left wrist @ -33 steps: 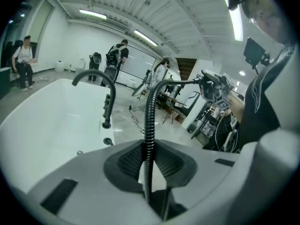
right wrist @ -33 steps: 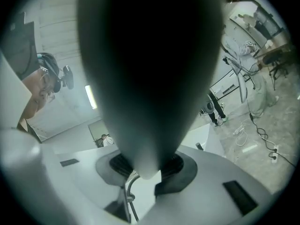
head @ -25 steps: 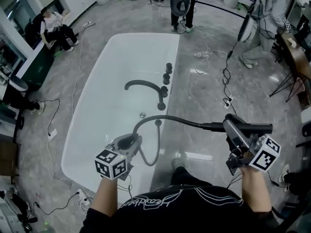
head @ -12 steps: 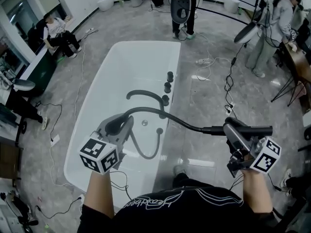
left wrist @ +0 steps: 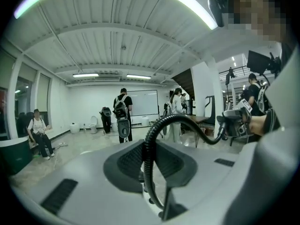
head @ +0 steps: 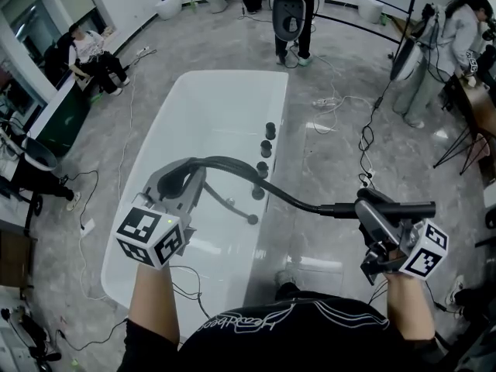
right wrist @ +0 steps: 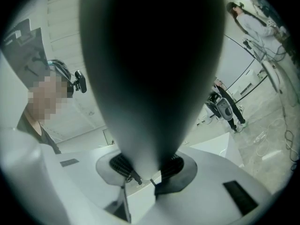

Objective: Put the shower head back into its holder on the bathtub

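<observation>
Looking down from the head view, a white freestanding bathtub (head: pixel 209 99) stands on a grey marble floor (head: pixel 333 153). A row of dark fittings (head: pixel 266 148) runs along the tub's right rim. The left gripper (head: pixel 184 178) is raised over the tub with a black ribbed hose (head: pixel 232 163) caught between its jaws. The hose arches rightward to the black shower head (head: pixel 395 205), which lies roughly level in the right gripper (head: pixel 372 215). That places it over the floor to the right of the tub, well apart from the rim fittings. Loose cables (head: pixel 364 130) trail across the floor, and several people (head: pixel 291 6) stand or sit at the room's edges.

From the left gripper view, the left gripper (left wrist: pixel 150 161) has its jaws closed onto the hose (left wrist: pixel 149 144), which rises between the dark pads and curves right. It runs toward the right gripper (left wrist: pixel 234 123), seen small in the distance.

From the right gripper view, the right gripper (right wrist: pixel 146 167) is clamped on the tapered lower end of the shower head (right wrist: pixel 150 69). Its dark body fills most of the picture.
</observation>
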